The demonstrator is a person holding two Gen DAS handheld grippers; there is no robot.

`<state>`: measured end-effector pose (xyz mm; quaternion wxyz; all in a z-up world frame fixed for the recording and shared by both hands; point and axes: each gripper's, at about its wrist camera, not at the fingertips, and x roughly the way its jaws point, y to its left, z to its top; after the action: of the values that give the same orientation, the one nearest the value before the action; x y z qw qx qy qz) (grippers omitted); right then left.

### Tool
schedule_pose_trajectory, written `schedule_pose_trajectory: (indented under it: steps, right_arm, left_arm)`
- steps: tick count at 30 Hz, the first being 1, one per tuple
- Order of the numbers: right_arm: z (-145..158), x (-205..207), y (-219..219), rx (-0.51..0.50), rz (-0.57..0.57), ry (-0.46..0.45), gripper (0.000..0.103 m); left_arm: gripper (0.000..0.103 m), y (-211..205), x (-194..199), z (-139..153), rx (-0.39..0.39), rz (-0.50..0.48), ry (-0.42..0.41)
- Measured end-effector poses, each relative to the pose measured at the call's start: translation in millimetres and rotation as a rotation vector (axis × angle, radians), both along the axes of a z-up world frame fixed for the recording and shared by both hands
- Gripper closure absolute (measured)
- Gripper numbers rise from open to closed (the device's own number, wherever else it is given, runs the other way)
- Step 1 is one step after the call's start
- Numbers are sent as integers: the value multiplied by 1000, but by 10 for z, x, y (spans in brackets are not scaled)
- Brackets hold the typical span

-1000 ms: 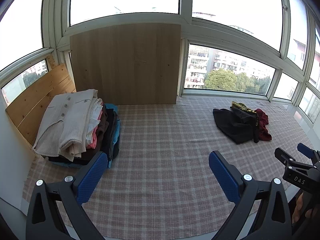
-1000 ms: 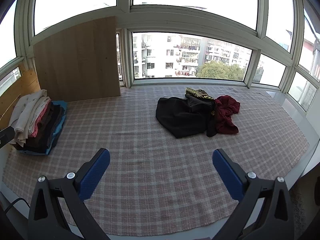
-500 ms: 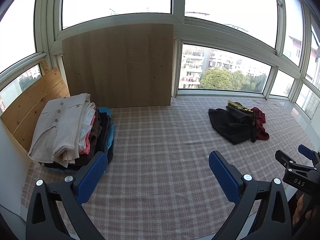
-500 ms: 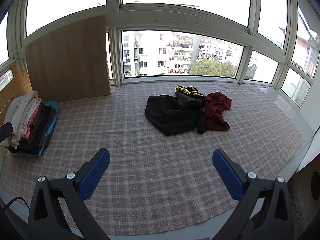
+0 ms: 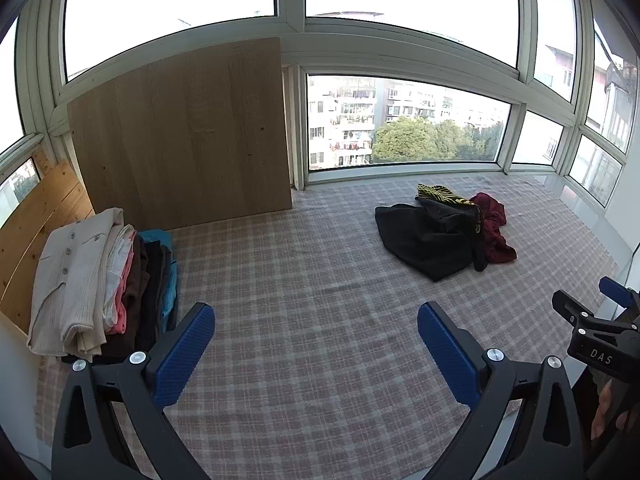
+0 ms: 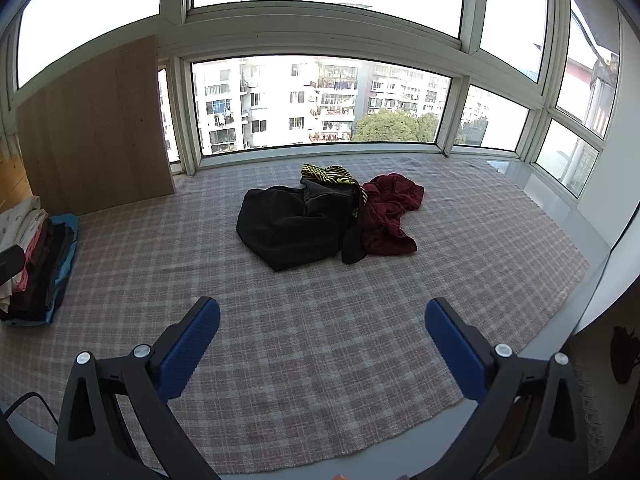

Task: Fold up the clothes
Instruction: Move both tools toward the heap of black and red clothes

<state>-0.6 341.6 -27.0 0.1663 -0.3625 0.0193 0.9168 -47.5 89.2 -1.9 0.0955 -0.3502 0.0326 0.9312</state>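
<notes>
A loose heap of unfolded clothes lies on the plaid cloth: a black garment, a dark red one and a yellow-and-black one. The heap also shows in the left wrist view. A stack of folded clothes, cream cardigan on top, stands at the left; it also shows in the right wrist view. My left gripper is open and empty above the cloth. My right gripper is open and empty, short of the heap.
A plaid cloth covers the platform below bay windows. A wooden board leans against the window at the back left, wooden slats at the far left. The right gripper's body shows at the left view's right edge.
Both views have turned left to right, so the stack slid left and the heap moved toward the middle. Both grippers stay open and empty.
</notes>
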Motion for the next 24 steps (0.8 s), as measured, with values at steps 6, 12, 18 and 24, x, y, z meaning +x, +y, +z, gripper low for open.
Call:
schedule_pose_trajectory:
  steps: [6, 12, 18, 24]
  right_arm:
    - [-36, -119, 362, -19, 3, -12, 0]
    - [-81, -228, 755, -39, 9, -24, 0]
    - [-108, -323, 1242, -61, 1, 10, 0]
    - [-165, -486, 1729, -91, 52, 44, 0]
  left_arm:
    - [1, 378, -137, 17, -15, -19, -12]
    - [1, 754, -263, 17, -25, -27, -17]
    - [1, 1178, -400, -40, -47, -32, -32]
    - [1, 1572, -585, -143, -64, -15, -49]
